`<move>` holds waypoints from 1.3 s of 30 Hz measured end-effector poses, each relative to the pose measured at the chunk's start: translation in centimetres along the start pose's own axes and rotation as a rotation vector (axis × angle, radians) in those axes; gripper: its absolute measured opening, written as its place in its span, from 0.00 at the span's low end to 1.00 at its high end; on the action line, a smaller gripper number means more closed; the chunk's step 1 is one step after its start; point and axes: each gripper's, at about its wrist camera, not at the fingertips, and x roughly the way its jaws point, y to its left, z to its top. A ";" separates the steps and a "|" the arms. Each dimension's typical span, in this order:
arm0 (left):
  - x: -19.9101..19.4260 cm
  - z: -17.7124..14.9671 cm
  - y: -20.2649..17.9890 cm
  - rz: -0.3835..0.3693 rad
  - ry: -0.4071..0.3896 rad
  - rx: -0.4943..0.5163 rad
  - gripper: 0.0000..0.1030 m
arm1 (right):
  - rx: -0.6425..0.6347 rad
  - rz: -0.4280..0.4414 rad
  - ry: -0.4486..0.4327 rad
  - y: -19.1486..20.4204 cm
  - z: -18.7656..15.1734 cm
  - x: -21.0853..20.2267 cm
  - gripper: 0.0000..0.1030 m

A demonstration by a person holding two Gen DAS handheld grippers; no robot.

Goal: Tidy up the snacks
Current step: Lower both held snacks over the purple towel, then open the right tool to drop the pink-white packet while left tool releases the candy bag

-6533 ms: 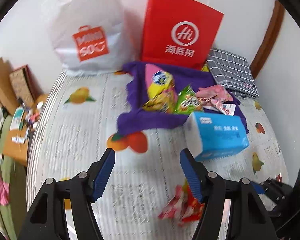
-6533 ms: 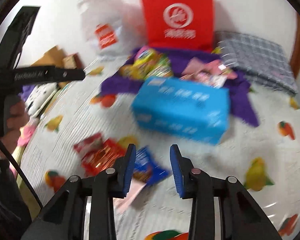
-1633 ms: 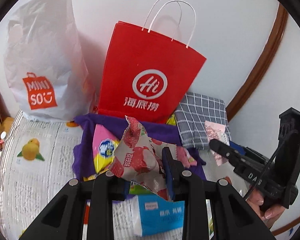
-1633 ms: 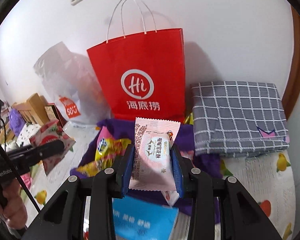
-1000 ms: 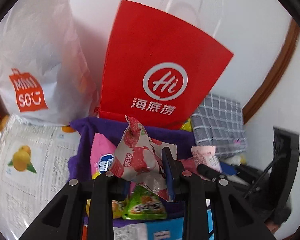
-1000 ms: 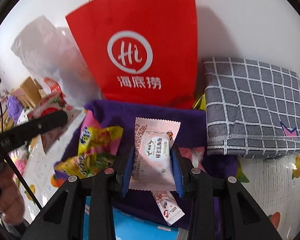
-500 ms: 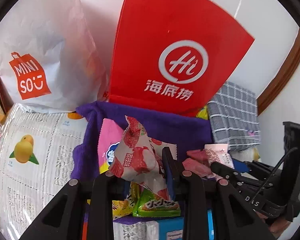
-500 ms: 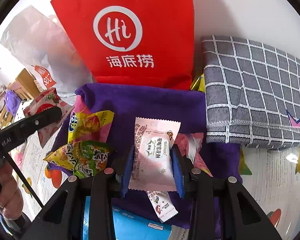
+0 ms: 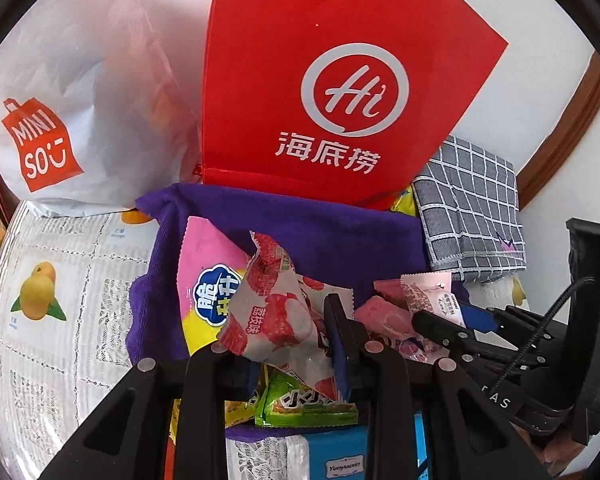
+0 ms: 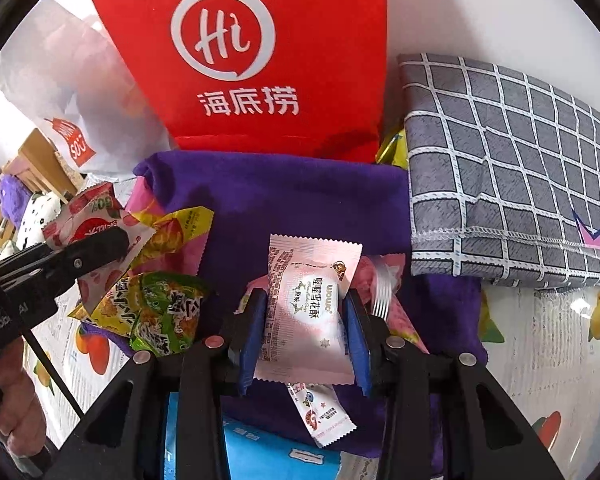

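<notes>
We see the surface (image 9: 52, 344) under a fruit-print cover, bare on its left stretch and crowded toward the far wall. Against that wall stand a white Miniso bag (image 9: 80, 92) and, to its right, a red Haidilao paper bag (image 9: 332, 88), their sides touching. A folded grey checked cloth (image 10: 508, 168) lies right of the red bag, its near hem overlapping the purple towel (image 10: 292, 204). The towel spreads from the red bag's foot toward us; its far middle is open, while snacks crowd its left and near parts. A blue tissue box (image 9: 340, 456) sits at the towel's near edge.

Our left gripper (image 9: 296, 332) has its jaws closed narrow on a red-and-white lychee snack packet (image 9: 276, 316), held above a pink-and-yellow chip bag (image 9: 208, 280) and a green snack bag (image 10: 160, 312).

Our right gripper (image 10: 304, 320) carries a pale pink snowflake pastry packet (image 10: 308, 312) upright between its jaws, which are opening, over the towel's near right part. A small sachet (image 10: 320, 412) lies just below it.
</notes>
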 end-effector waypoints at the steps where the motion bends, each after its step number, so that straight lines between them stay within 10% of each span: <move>1: 0.0 0.0 0.0 0.001 0.000 0.002 0.26 | 0.000 -0.003 0.003 0.0 0.0 0.0 0.38; 39: 2.0 -0.5 -0.9 -0.040 0.080 0.017 0.27 | 0.060 -0.011 -0.087 0.2 0.1 -4.2 0.52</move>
